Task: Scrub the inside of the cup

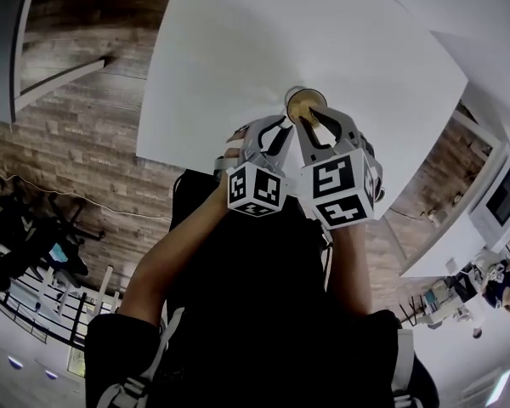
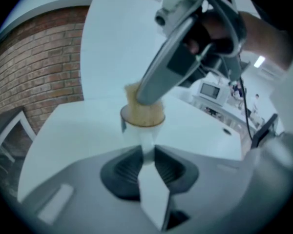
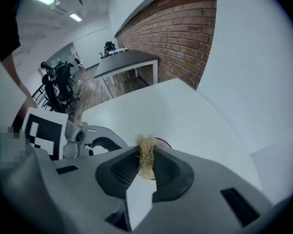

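Marker cubes [image 1: 257,189]: two, one per gripper, closest to the head camera; black-and-white squares face up.
Forearms: two, bare below dark sleeves, running up to the cubes.
Left gripper [image 2: 146,152]: one. I read its jaws as drawn in narrow, with both pads pressed on the clear lower wall of the cup [image 2: 145,133].
Right gripper [image 3: 146,162]: one. Jaws are clamped on a tuft of the scrubber [image 3: 146,152]; in the left gripper view its tips come down from the upper right into the cup's mouth.
Cup: one, clear-walled, held between the left jaws over the near part of the white table [image 1: 238,49], just in from its front edge. I cannot tell whether its base touches the top.
Scrubber: one tan, fibrous wad filling the cup's mouth, with some fibres standing above the rim.
Table: one white top under the work.
Surroundings: wood-plank floor [image 1: 76,143] left of the table; brick wall [image 2: 34,57] behind it.
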### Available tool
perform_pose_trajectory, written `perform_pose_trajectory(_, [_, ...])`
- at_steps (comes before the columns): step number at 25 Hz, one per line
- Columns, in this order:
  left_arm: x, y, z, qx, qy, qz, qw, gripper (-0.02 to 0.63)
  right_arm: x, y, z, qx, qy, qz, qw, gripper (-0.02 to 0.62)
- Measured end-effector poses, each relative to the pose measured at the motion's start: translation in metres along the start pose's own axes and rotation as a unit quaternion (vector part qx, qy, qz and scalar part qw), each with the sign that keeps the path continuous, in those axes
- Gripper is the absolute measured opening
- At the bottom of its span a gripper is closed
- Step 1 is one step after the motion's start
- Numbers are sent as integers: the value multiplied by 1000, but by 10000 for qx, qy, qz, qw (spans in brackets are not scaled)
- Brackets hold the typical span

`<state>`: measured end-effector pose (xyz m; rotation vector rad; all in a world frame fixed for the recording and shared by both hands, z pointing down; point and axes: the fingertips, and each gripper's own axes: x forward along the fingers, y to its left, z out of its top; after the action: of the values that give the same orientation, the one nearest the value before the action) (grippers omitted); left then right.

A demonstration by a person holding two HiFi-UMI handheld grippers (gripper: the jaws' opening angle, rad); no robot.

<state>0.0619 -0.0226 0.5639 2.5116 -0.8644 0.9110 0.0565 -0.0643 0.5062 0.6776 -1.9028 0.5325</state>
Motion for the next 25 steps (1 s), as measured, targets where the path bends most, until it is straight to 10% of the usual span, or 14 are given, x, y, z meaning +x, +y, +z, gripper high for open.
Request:
perform_pose_trajectory(15, [-1, 6, -2, 91, -15, 144, 9999, 74, 52, -9, -14, -132, 583, -167, 9981, 60])
perform_pose_trajectory(25, [2, 5, -2, 72, 11, 41, 10000, 74, 4, -15, 9, 710, -1402, -212, 9873, 60])
